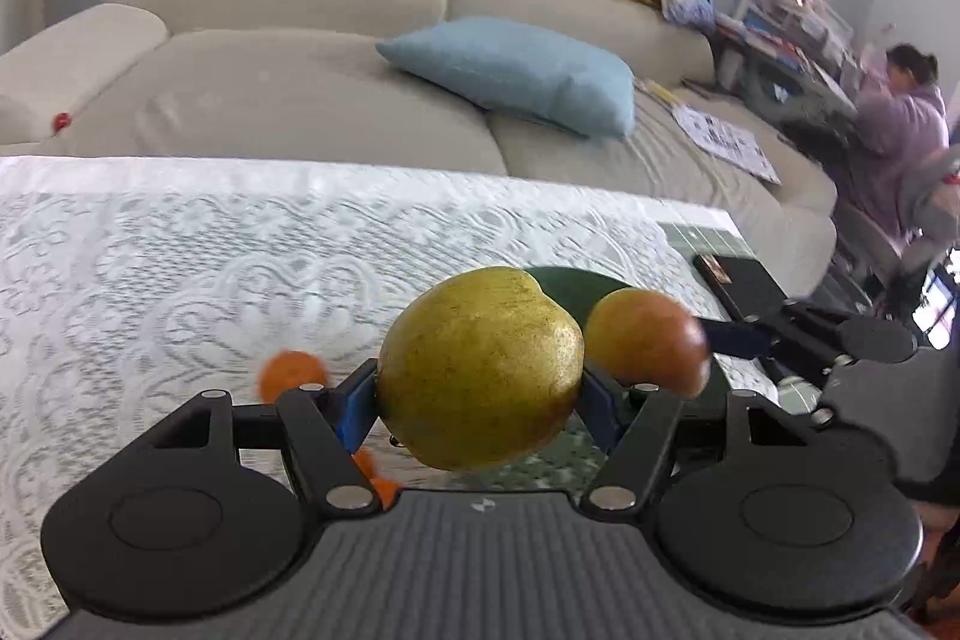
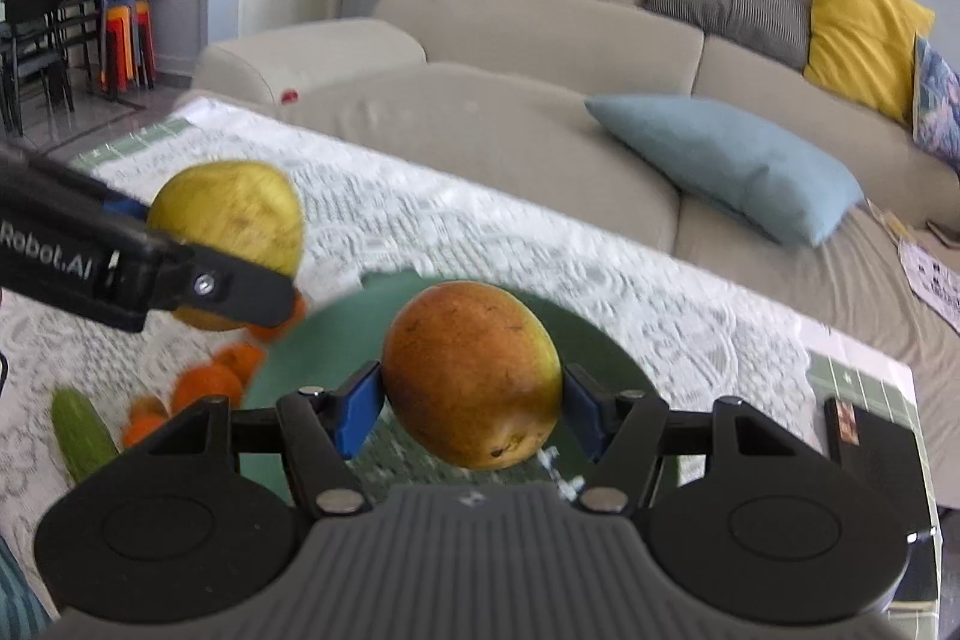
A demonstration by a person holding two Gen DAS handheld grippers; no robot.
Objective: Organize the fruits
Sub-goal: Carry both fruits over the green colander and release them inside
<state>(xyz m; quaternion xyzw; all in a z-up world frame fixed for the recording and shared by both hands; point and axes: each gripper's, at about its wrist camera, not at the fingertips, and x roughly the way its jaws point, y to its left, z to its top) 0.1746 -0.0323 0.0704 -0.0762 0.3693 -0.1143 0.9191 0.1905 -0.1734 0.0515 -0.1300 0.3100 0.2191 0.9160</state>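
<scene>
My left gripper is shut on a yellow-green pear and holds it above the lace-covered table. My right gripper is shut on an orange-red pear and holds it above a green plate. Each view also shows the other pear: the orange-red pear at right in the left wrist view, the yellow-green pear at left in the right wrist view. The green plate shows behind both pears. Several small oranges lie left of the plate.
A green cucumber lies near the oranges. An orange sits left of my left gripper. A black box lies at the table's right end. A beige sofa with a blue cushion stands behind the table.
</scene>
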